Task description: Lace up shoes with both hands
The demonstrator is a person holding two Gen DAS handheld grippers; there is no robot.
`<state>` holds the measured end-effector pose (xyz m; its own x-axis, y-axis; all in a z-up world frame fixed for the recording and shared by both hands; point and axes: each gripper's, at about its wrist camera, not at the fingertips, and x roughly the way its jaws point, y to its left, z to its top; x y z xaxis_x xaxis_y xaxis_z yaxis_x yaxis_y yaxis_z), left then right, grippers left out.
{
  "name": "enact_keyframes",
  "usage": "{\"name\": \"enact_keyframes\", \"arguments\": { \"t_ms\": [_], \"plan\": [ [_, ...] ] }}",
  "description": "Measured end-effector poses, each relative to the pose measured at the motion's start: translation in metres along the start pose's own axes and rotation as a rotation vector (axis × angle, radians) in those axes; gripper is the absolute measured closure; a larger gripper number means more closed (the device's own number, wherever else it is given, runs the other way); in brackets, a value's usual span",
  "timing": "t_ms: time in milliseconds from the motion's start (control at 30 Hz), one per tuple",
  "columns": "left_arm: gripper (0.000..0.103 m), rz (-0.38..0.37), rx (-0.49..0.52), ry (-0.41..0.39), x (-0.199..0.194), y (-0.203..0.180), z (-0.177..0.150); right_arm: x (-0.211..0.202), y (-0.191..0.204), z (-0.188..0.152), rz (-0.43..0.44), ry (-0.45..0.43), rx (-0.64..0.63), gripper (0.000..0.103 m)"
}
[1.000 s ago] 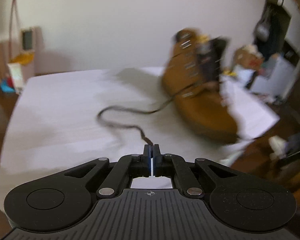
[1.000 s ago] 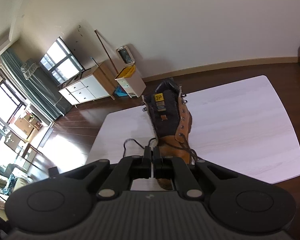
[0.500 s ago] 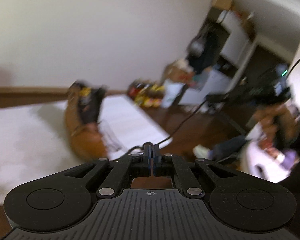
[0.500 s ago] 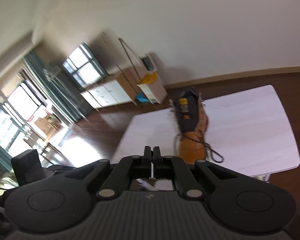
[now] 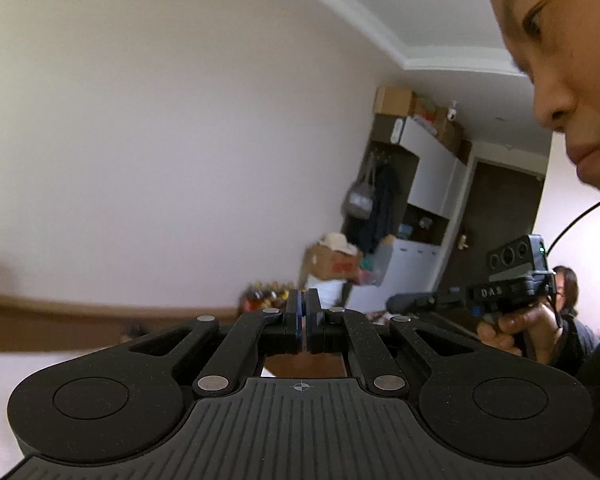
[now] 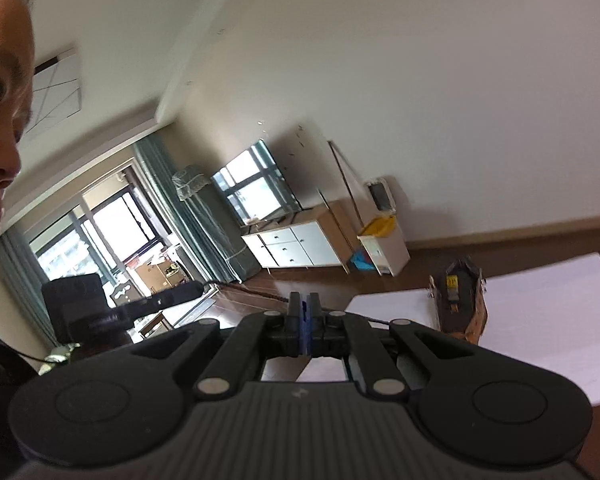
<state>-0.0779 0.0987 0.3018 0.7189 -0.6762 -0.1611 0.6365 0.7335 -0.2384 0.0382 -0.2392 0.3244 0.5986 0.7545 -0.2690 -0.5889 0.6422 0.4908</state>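
Observation:
A tan lace-up boot stands upright on the white table, low at the right of the right wrist view. My right gripper is shut, raised well above and back from the boot. My left gripper is shut too; the boot is out of its view. Seen side-on from the right wrist, the left gripper has a thin dark lace running taut from its tip, behind the right fingertips, toward the boot. The right gripper shows in a hand at the right of the left view.
The person's head is close at the edge of both views. A white sideboard and a yellow-lidded bin stand by the far wall on a dark wood floor. A cardboard box and a seated second person are beyond.
Both grippers have risen and pulled back from the boot, staying shut. The boot has left the left view and shrunk in the right view, and the lace has drawn taut.

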Motion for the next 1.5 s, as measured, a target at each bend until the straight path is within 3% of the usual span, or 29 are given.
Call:
{"name": "enact_keyframes", "arguments": {
  "t_ms": [333, 567, 733, 900, 1033, 1233, 1333, 1500],
  "plan": [
    [0.102, -0.002, 0.087, -0.083, -0.024, -0.038, 0.027, -0.034, 0.047, 0.026, 0.036, -0.046, -0.118, 0.102],
    [0.102, -0.051, 0.139, -0.142, -0.033, -0.062, 0.047, -0.057, 0.079, 0.044, 0.078, -0.089, -0.189, 0.102],
    [0.102, -0.058, 0.183, -0.130, -0.034, -0.075, 0.048, -0.065, 0.099, 0.051, 0.061, -0.073, -0.249, 0.102],
    [0.102, 0.013, 0.186, -0.024, -0.022, -0.076, 0.029, -0.051, 0.094, 0.040, -0.027, 0.007, -0.247, 0.102],
    [0.102, 0.191, 0.225, 0.135, 0.001, -0.070, 0.001, -0.032, 0.078, 0.023, -0.177, 0.119, -0.249, 0.102],
    [0.102, 0.339, 0.164, 0.346, 0.032, -0.047, -0.050, -0.007, 0.042, -0.016, -0.357, 0.265, -0.206, 0.102],
    [0.102, 0.386, 0.115, 0.479, 0.052, -0.033, -0.085, 0.004, 0.021, -0.044, -0.422, 0.335, -0.155, 0.102],
    [0.102, 0.422, 0.060, 0.573, 0.066, -0.001, -0.109, 0.015, 0.002, -0.074, -0.484, 0.407, -0.103, 0.101]
  ]
}}
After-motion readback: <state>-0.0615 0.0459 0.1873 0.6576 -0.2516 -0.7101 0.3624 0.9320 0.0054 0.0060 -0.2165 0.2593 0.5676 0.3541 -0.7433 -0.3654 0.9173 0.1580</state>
